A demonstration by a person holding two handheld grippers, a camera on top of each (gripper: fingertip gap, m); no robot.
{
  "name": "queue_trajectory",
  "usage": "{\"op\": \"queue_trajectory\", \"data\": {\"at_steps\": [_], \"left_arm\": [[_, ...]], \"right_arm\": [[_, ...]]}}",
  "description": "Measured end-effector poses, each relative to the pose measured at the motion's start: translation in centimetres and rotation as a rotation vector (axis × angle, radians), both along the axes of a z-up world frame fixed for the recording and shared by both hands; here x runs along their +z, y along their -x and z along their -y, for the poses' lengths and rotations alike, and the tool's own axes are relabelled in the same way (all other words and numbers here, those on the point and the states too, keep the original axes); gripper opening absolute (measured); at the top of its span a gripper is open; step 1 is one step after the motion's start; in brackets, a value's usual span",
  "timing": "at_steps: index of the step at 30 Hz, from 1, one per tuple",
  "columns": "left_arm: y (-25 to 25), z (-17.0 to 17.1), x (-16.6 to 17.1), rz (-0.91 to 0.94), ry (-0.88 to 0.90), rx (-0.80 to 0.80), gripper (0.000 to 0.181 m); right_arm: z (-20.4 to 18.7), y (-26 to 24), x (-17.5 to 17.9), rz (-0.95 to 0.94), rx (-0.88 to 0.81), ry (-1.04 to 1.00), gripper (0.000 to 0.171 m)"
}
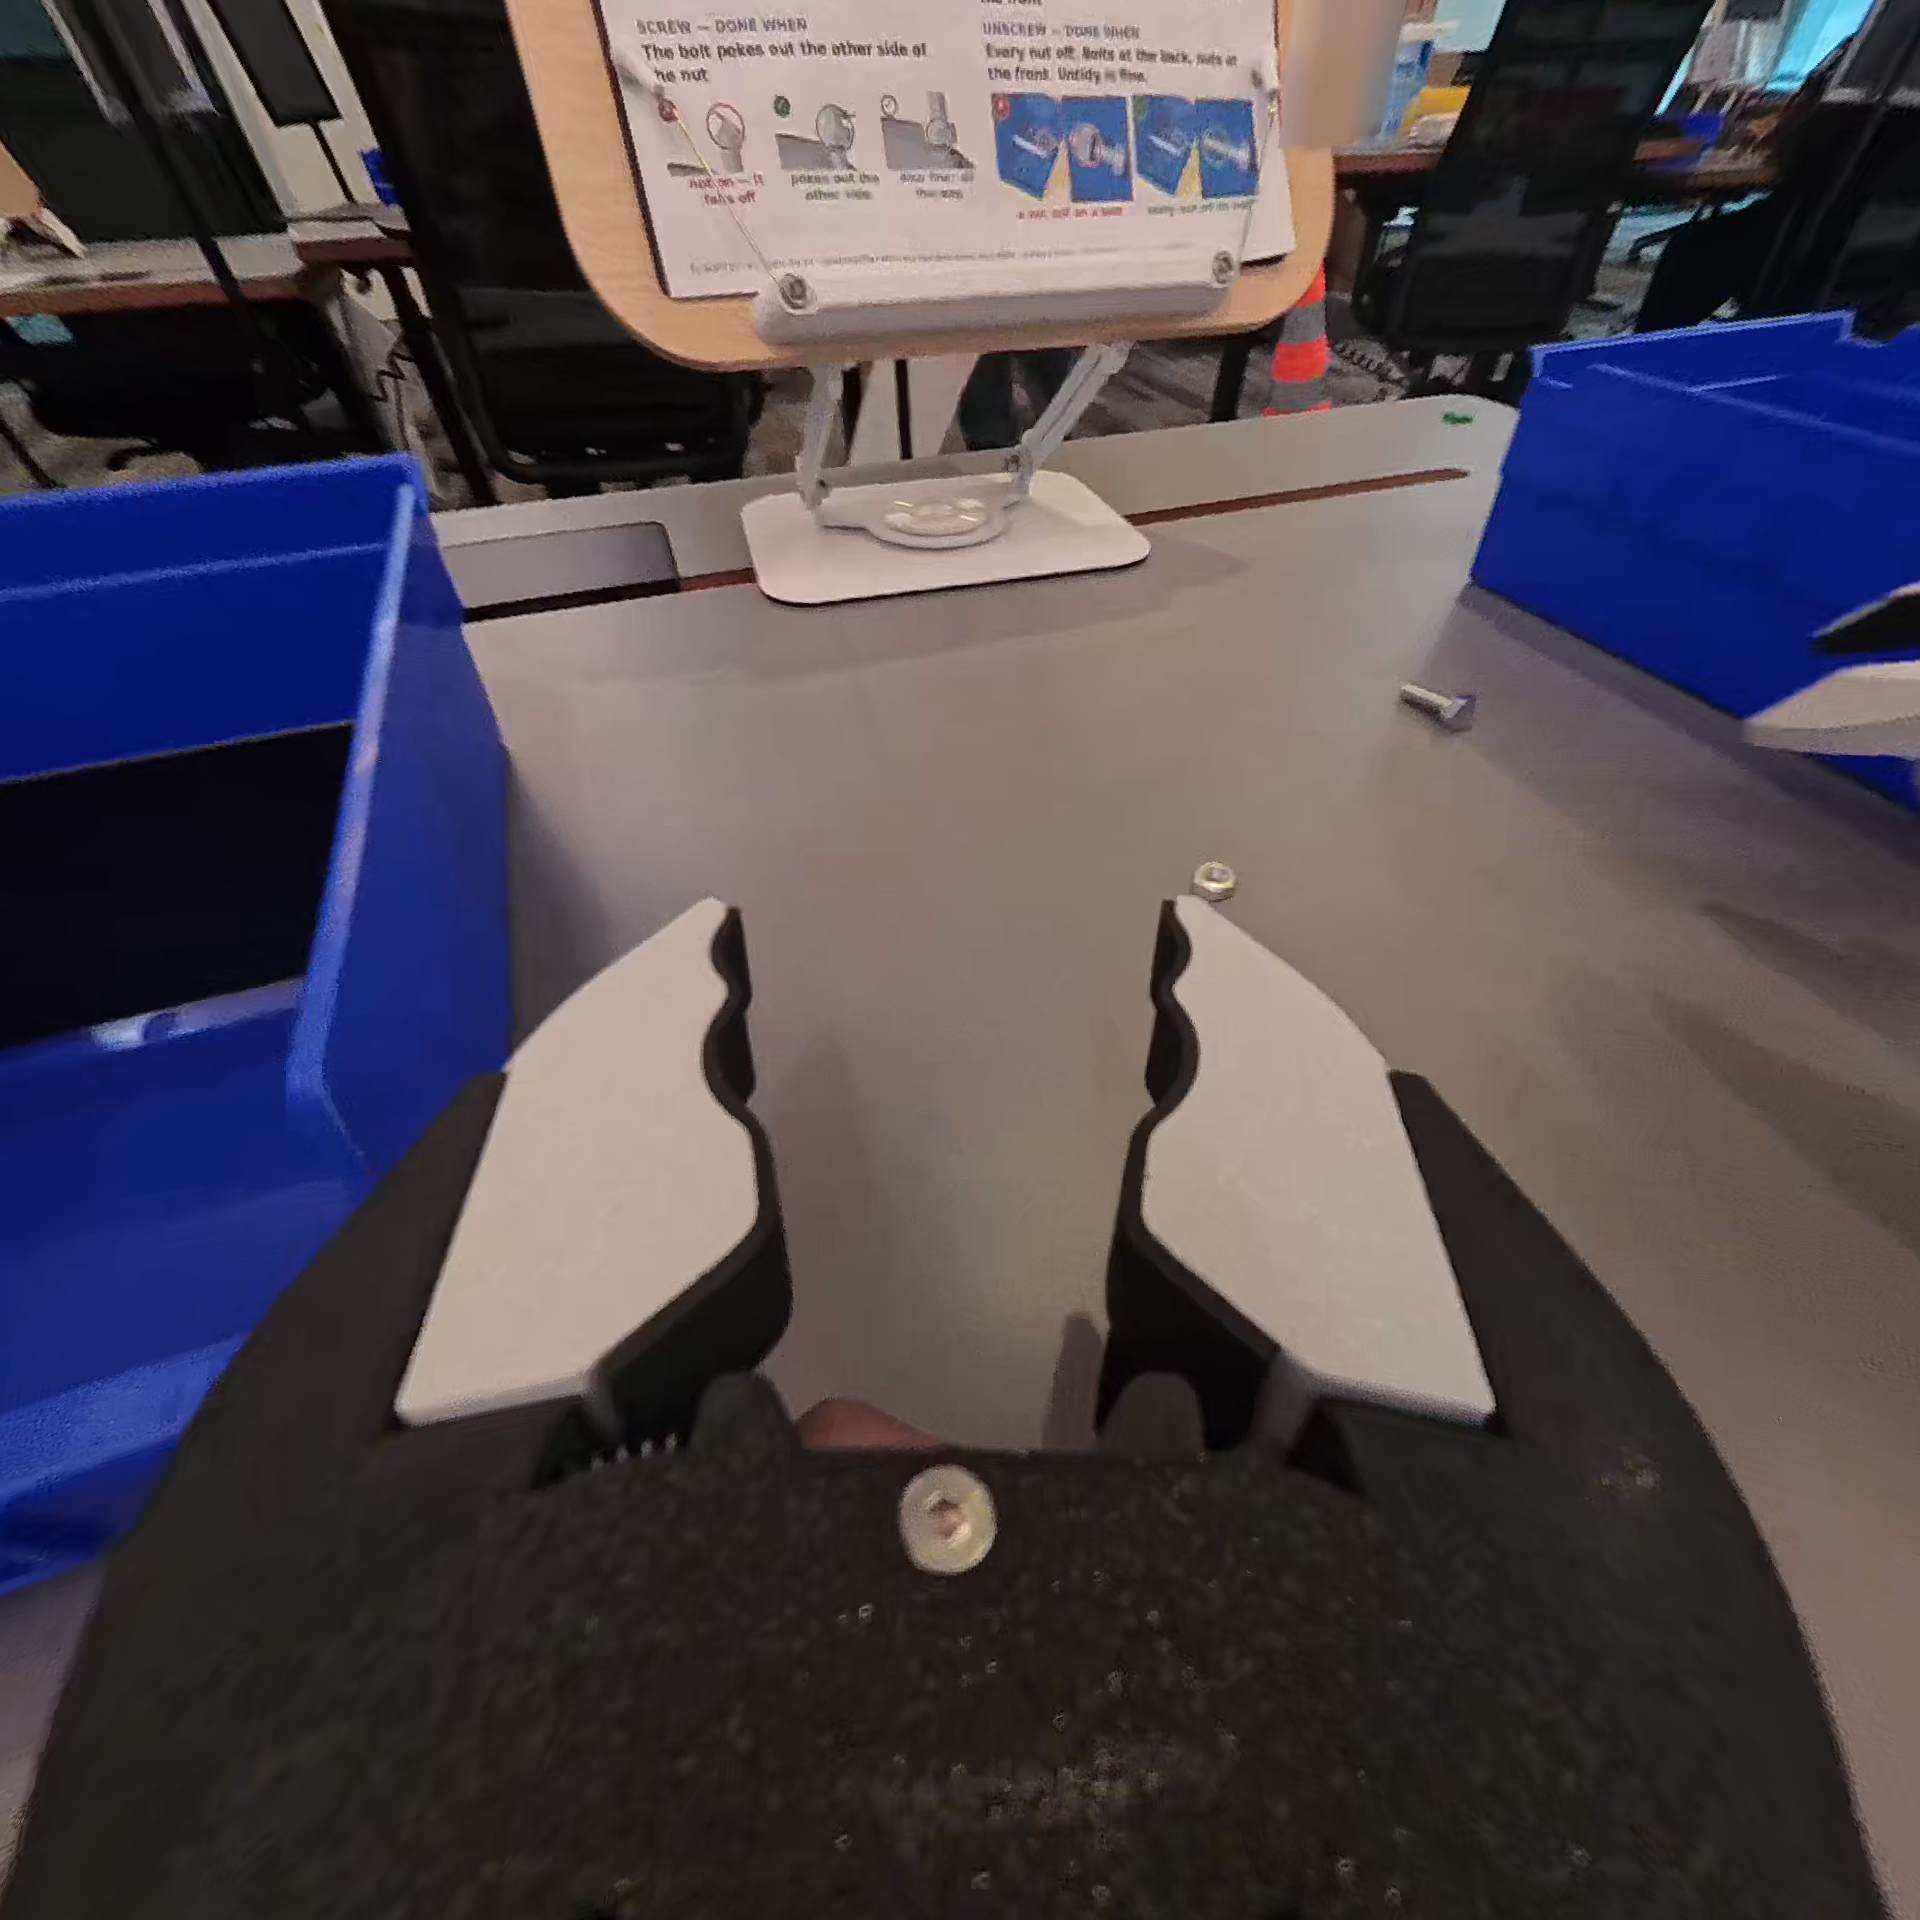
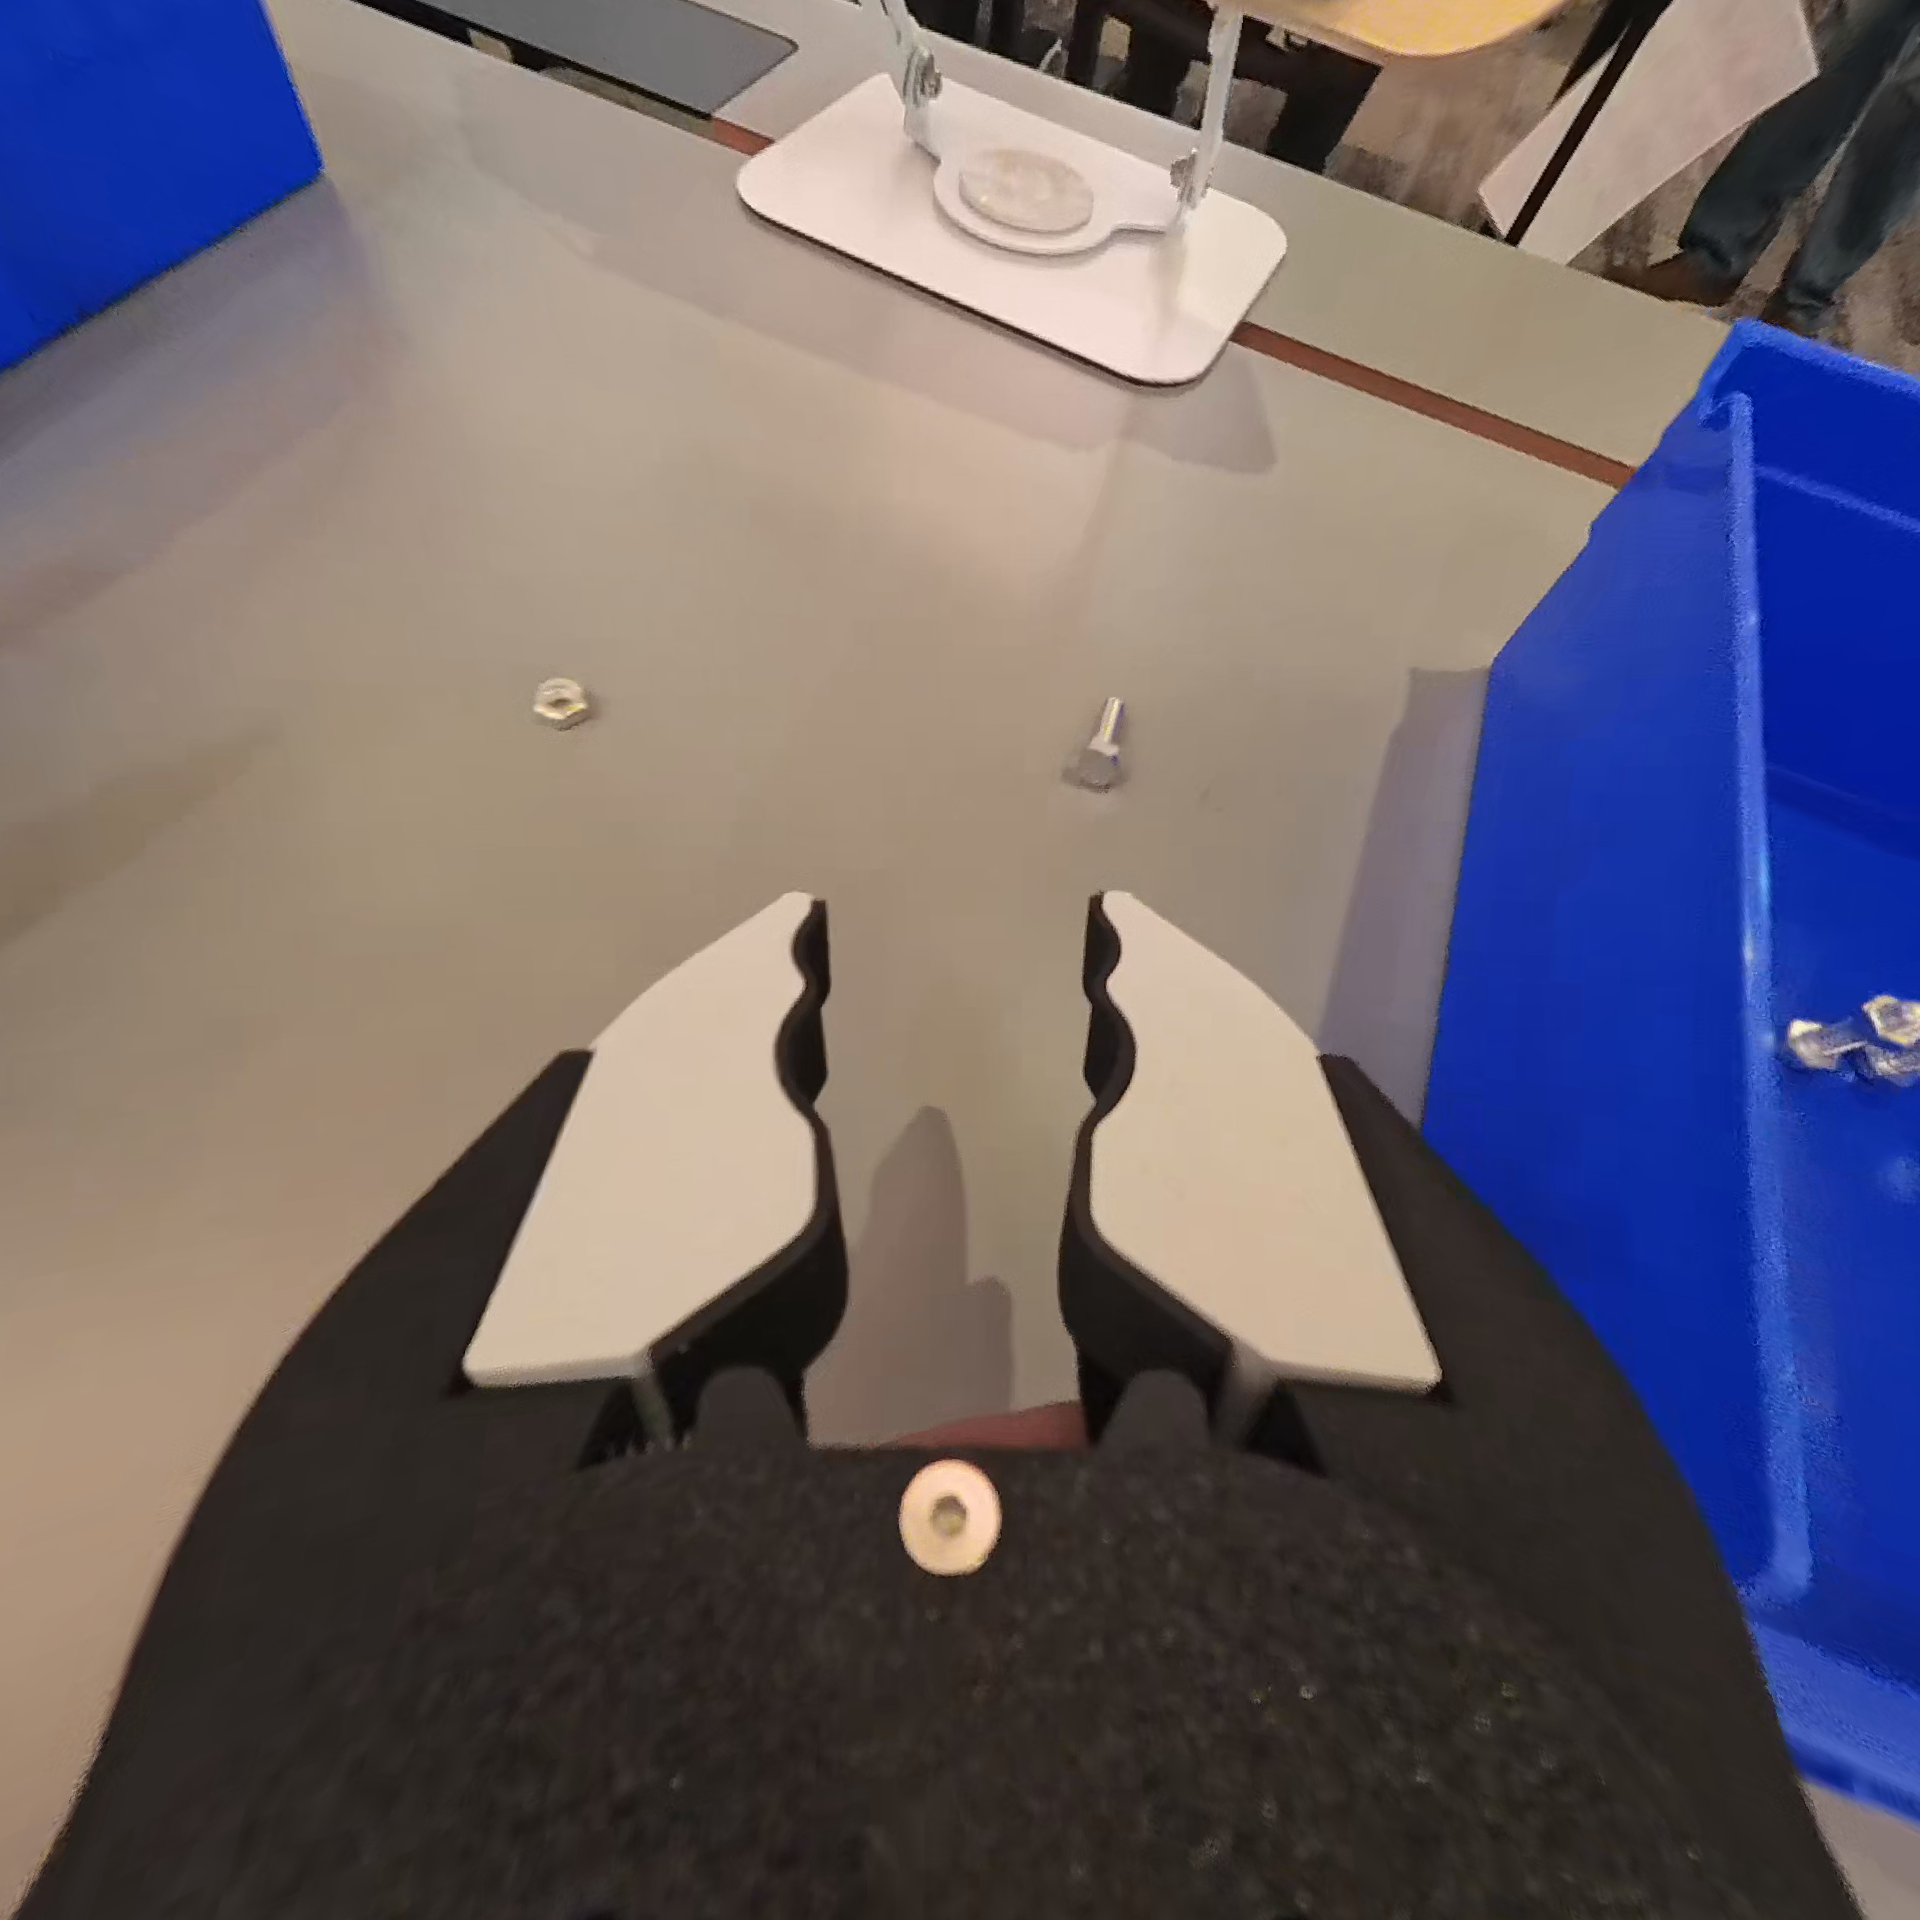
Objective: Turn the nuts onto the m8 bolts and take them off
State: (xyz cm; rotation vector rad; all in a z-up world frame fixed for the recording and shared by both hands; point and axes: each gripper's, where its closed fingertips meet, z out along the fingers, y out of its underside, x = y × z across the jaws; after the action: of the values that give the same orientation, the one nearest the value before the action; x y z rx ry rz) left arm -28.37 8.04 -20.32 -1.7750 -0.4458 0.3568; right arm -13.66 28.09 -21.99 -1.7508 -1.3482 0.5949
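Both grippers gaping, empty. R gripper (image 2: pixel 956 906) facing bolt (image 2: pixel 1096 750) just ahead-right, shank pointing away; nut (image 2: pixel 562 702) lying nearer L gripper (image 1: pixel 948 912).

The left gripper (image 1: pixel 951 914) hangs over the grey table (image 1: pixel 935 727), jaws wide apart and empty. A nut (image 1: pixel 1214 880) lies just beyond its one-o'clock fingertip, a bolt (image 1: pixel 1439 707) farther toward two o'clock.
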Motion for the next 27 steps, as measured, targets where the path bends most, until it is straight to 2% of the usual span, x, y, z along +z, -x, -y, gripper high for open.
{"op": "queue_trajectory", "data": {"at_steps": [7,9,13,17,19,23,27], "left_arm": [[-1.6,-0.3,-0.3,-0.028,0.019,-0.067,0.071],[-2.3,-0.5,-0.1,-0.038,0.022,-0.090,0.070],[-3.1,-0.6,0.1,-0.041,0.019,-0.127,0.069],[-3.2,-0.8,-0.1,-0.019,0.015,-0.144,0.068],[-2.9,-0.7,-0.1,-0.016,0.016,-0.144,0.068],[-1.4,-0.2,0.0,-0.018,0.024,-0.114,0.067],[0.3,0.6,-0.1,-0.017,0.042,-0.080,0.067]], "right_arm": [[-6.0,5.1,-4.0,0.197,-0.066,-0.019,0.045],[-7.0,5.8,-5.0,0.228,-0.073,0.006,0.039],[-7.7,6.1,-6.4,0.274,-0.073,0.052,0.034],[-7.9,6.3,-6.7,0.271,-0.058,0.065,0.016],[-7.9,6.2,-6.7,0.275,-0.049,0.043,0.016],[-5.6,5.9,-4.7,0.204,0.018,0.018,0.015],[1.1,5.0,-2.3,0.141,0.179,0.012,0.015]]}}
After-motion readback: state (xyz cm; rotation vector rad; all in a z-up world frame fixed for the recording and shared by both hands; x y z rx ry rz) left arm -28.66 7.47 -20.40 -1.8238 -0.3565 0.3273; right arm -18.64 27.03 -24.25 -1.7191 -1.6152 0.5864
